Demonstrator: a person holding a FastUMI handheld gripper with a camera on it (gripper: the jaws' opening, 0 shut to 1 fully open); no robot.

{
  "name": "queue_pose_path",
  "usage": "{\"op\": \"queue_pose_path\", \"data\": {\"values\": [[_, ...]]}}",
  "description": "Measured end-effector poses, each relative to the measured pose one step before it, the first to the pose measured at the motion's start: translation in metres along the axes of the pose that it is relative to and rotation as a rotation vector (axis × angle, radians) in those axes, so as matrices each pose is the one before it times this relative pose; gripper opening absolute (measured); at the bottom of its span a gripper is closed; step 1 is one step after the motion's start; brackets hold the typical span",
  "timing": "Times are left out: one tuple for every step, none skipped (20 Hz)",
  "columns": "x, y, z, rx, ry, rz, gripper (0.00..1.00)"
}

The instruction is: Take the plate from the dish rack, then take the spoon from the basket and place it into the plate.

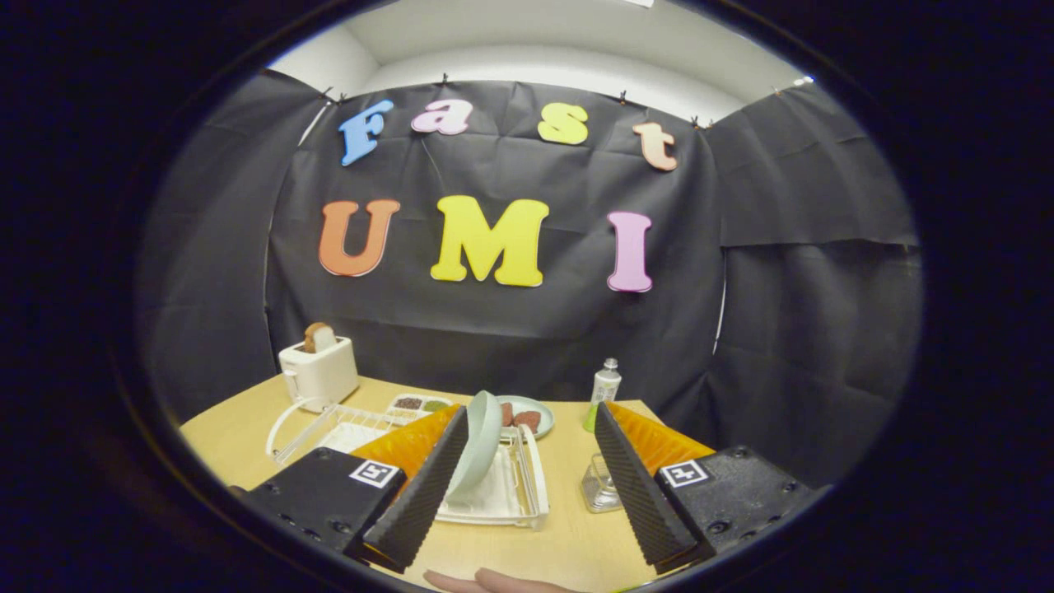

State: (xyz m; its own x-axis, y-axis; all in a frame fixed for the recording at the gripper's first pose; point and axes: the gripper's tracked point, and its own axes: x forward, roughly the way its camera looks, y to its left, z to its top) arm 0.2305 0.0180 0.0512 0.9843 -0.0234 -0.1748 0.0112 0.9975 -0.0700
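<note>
A pale green plate [480, 443] stands on edge in a white dish rack [517, 500] on the wooden table. It lies between my fingers, close against the inner side of the left finger [424, 486]. My gripper [531, 418] is open wide, and neither finger presses on the plate. A white wire basket [317, 428] sits to the left, beyond the left finger. I cannot make out the spoon in it.
A white toaster [319, 372] with a bread slice stands at the back left. Behind the rack lie a small compartment tray [417, 404] and a plate with food [531, 418]. A bottle [606, 384] and a glass jar [599, 487] stand by the right finger. A hand [494, 581] rests at the table's near edge.
</note>
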Motion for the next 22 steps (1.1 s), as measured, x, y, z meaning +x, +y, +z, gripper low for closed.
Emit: {"op": "queue_pose_path", "data": {"values": [[0.02036, 0.00727, 0.00291, 0.01283, 0.02463, 0.02824, 1.0], [0.02118, 0.00961, 0.00303, -0.00017, 0.03599, 0.04526, 1.0], [0.02029, 0.00552, 0.00325, 0.00309, 0.03402, 0.02803, 1.0], [0.01768, 0.00008, 0.00493, -0.00738, 0.03098, 0.01905, 1.0], [0.0163, -0.00235, 0.00404, -0.00687, 0.03455, 0.00441, 1.0], [0.0138, -0.0057, 0.00135, -0.01047, 0.04948, -0.01286, 1.0], [0.01181, -0.00293, -0.00107, -0.01301, 0.05595, -0.0031, 1.0], [0.01062, -0.00209, 0.00015, -0.00133, 0.0469, -0.00477, 1.0], [0.00681, 0.00305, 0.0, 0.01144, 0.04242, 0.01702, 1.0], [0.00519, 0.00633, -0.00388, 0.01275, 0.05746, 0.03711, 1.0], [0.00443, 0.00581, -0.00584, 0.01331, 0.05012, 0.04218, 1.0], [0.00526, 0.00048, -0.00447, 0.01562, 0.0475, 0.00468, 0.99], [0.00331, -0.00142, -0.00406, 0.00622, 0.04397, -0.00642, 0.97], [0.00419, -0.0012, -0.00177, 0.00692, 0.03932, -0.01006, 0.97], [0.00473, -0.00148, -0.00378, 0.01089, 0.0437, -0.01621, 0.92], [0.00312, -0.00121, -0.00414, 0.0178, 0.04262, -0.01623, 0.88], [0.00158, -0.00052, -0.00492, 0.018, 0.04443, -0.02189, 0.81], [0.00043, 0.00155, -0.00424, 0.01194, 0.0324, -0.0217, 0.75], [-0.00369, 0.00334, -0.00287, -0.00079, 0.01865, -0.02935, 0.65], [-0.00342, 0.00096, 0.00152, -0.00694, 0.00241, -0.03948, 0.56], [-0.00136, 0.00082, 0.00038, -0.0112, -0.00175, -0.042, 0.41], [-0.00289, 0.00413, 0.00036, -0.00873, 0.00231, -0.02943, 0.36]]}}
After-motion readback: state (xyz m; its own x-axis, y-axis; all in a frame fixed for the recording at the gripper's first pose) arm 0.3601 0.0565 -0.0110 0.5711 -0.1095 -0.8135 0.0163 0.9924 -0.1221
